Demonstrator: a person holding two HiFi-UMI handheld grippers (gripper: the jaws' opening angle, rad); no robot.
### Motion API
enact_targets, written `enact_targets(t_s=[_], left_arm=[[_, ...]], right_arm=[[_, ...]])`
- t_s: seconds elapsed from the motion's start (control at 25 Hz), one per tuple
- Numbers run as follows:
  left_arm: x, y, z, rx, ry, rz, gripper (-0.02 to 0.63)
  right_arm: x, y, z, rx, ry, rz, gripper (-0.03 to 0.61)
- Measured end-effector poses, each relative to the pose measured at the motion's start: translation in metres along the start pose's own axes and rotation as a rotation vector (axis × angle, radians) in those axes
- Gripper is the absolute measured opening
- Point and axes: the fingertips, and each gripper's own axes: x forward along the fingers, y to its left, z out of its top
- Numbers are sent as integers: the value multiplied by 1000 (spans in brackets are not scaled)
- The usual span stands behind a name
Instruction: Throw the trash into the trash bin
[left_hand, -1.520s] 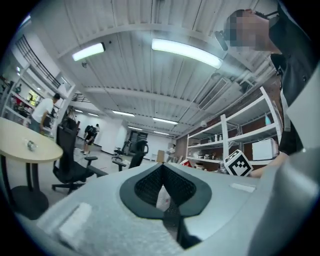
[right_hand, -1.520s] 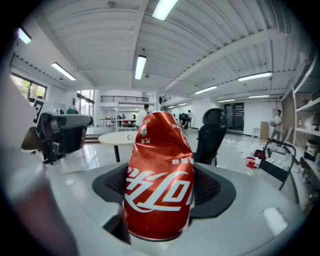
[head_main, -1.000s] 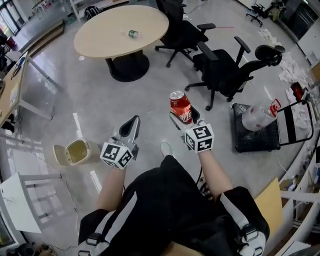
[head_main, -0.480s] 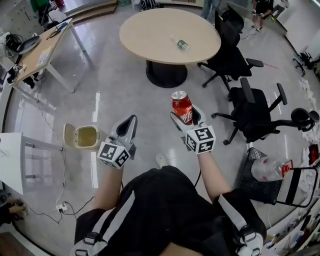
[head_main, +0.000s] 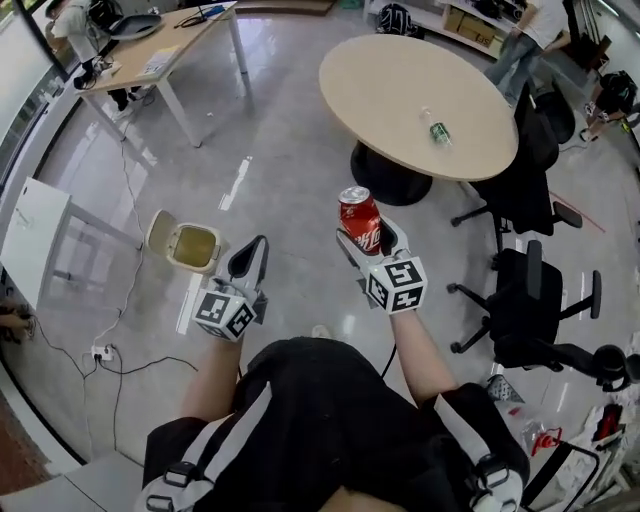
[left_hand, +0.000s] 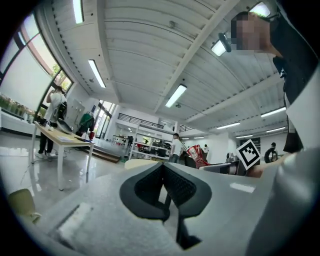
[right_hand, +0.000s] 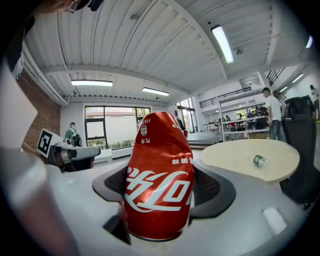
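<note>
Swung round so the open trash bin (head_main: 185, 246) now sits just beyond my shut, empty left gripper (head_main: 254, 252), while my right gripper (head_main: 368, 234) clamps 1 dented cola can (head_main: 359, 215) upright between wide jaws; letting go early would drop it on the floor (head_main: 290, 150).

Bright, even light from ceiling tubes (right_hand: 223, 44) and window (right_hand: 107, 132); glare streaks on floor (head_main: 290, 200); fisheye edges dark
</note>
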Motion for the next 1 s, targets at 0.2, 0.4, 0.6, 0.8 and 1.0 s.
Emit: enact_targets(t_s=[0.2,0.4,0.6,0.8,1.0], left_arm=[[-30,37,-3,-18,-21,185,3],[-84,74,4,-8,-43,370,3],[-150,128,7,-34,-88,533,3],[-181,186,13,-57,-130,602,3],[-192,255,36,-63,-163,600,3]], right_arm=[[55,32,0,-16,15,182,355],[110,91,-4,-43,58,369,355],[159,172,-3,-96,76,512,356],[205,227,5,-153,82,581,356],[259,266,17,-190,98,568,356]])
